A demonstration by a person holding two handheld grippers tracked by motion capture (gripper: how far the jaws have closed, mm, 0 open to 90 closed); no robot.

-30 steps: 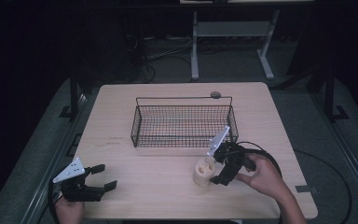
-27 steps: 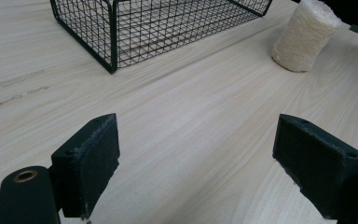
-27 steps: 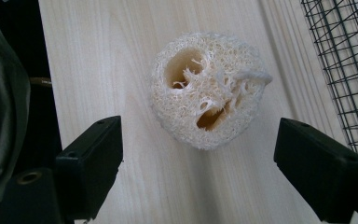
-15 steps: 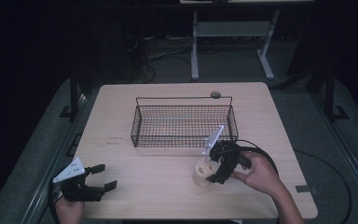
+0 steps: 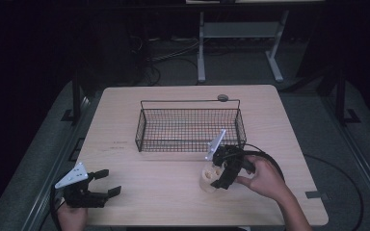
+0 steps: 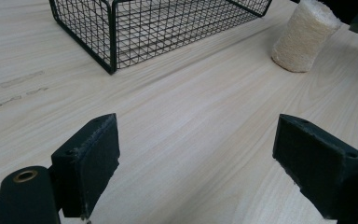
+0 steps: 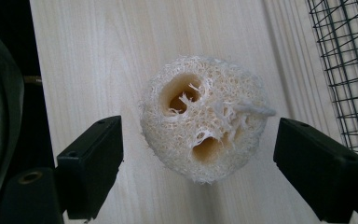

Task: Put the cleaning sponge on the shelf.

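A pale loofah sponge (image 5: 208, 178) stands upright on the wooden table (image 5: 164, 192), just in front of the black wire basket (image 5: 190, 126). My right gripper (image 5: 218, 176) hangs directly over it, pointing down. In the right gripper view the loofah (image 7: 204, 116) lies between the two wide-apart jaws, its holed top end facing the camera, touching neither jaw. At the table's front left corner my left gripper (image 5: 106, 183) rests low and open, nothing between its jaws. The left gripper view has the loofah (image 6: 304, 35) far off at the upper right and the basket (image 6: 135, 28) ahead.
The basket is empty and sits mid-table. A small round grey disc (image 5: 222, 97) lies behind the basket near the far edge. A black cable (image 5: 270, 161) loops on the table by the right hand. Bare wood lies between the two grippers.
My right gripper has shifted left and lowered over the loofah, tilting more steeply downward. The left gripper has stayed where it was.
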